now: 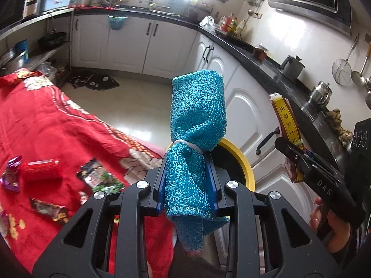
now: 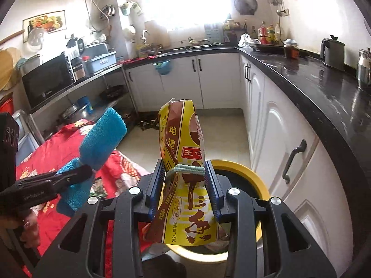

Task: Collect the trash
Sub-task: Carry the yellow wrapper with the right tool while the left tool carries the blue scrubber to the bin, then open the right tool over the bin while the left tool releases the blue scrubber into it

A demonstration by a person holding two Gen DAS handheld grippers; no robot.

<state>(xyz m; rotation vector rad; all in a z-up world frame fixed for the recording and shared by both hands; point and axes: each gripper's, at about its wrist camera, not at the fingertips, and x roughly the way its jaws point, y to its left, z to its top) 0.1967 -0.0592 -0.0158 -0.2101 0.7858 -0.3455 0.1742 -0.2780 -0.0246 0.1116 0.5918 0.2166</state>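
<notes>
Right gripper: clamped on the yellow seasoning packet, pinched at its waist where a pale band is tied round it.
Packet's long axis: roughly upright, leaning slightly away from the gripper; torn top above the pads, printed bottom hanging below them.
Bin from right gripper: the yellow-rimmed bin lies directly below and just ahead, and the packet's lower end hangs over its dark mouth, so I judge a release would drop it inside.
Left gripper: clenched on the blue mesh cloth, also bound with a band; the cloth stands upright out of the pads.
Bin from left gripper: the same yellow rim shows just beyond and to the right of the cloth, mostly hidden behind it.
Nearer hand: the right seems the one above the opening, the left beside it, though the fisheye bends this.
Trash left: wrappers and a red packet lie on the red-covered worktop, down-left of the left gripper.
</notes>
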